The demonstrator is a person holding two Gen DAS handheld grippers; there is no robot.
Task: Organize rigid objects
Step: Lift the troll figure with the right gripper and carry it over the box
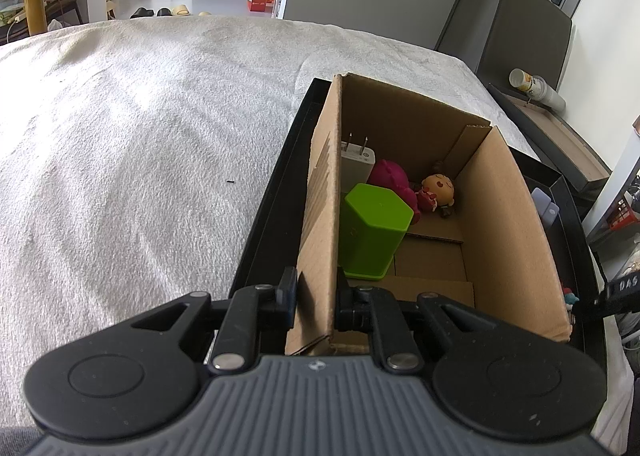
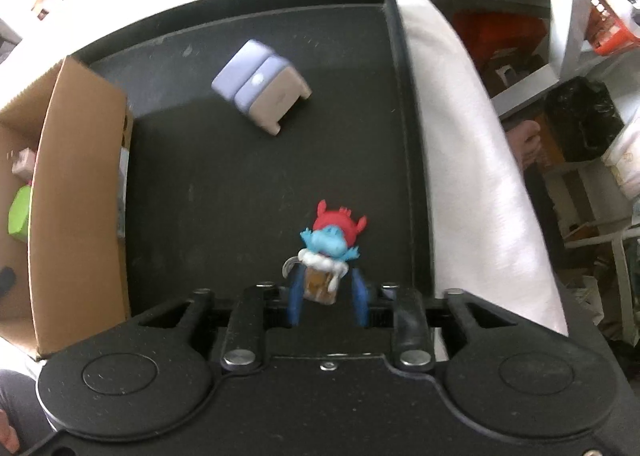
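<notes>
Left gripper (image 1: pixel 316 298): my jaws are closed down to a narrow gap on the near left wall of the cardboard box (image 1: pixel 516 224), one pad outside the wall, one inside, both pressing the card. The box stands in a black tray (image 1: pixel 268 200) that lies on a white blanket (image 1: pixel 140 136). Inside the box: green hexagonal cup (image 1: pixel 374 232) against the gripped wall, white plug adapter (image 1: pixel 356 164) behind it with prongs up, magenta toy (image 1: pixel 394 184) beside that, small doll figure (image 1: pixel 438 192) lying toward the far corner. Right gripper (image 2: pixel 327 298): jaws part-way open with a small figurine (image 2: pixel 326 256), blue creature with red cap over a brown mug base, between the blue pads; the frame is blurred, so I cannot tell whether the pads actually touch it. Figurine sits near the tray's front edge; a lavender and grey toy cabinet (image 2: pixel 260 86) lies tipped further back on the tray floor, well apart from it.
</notes>
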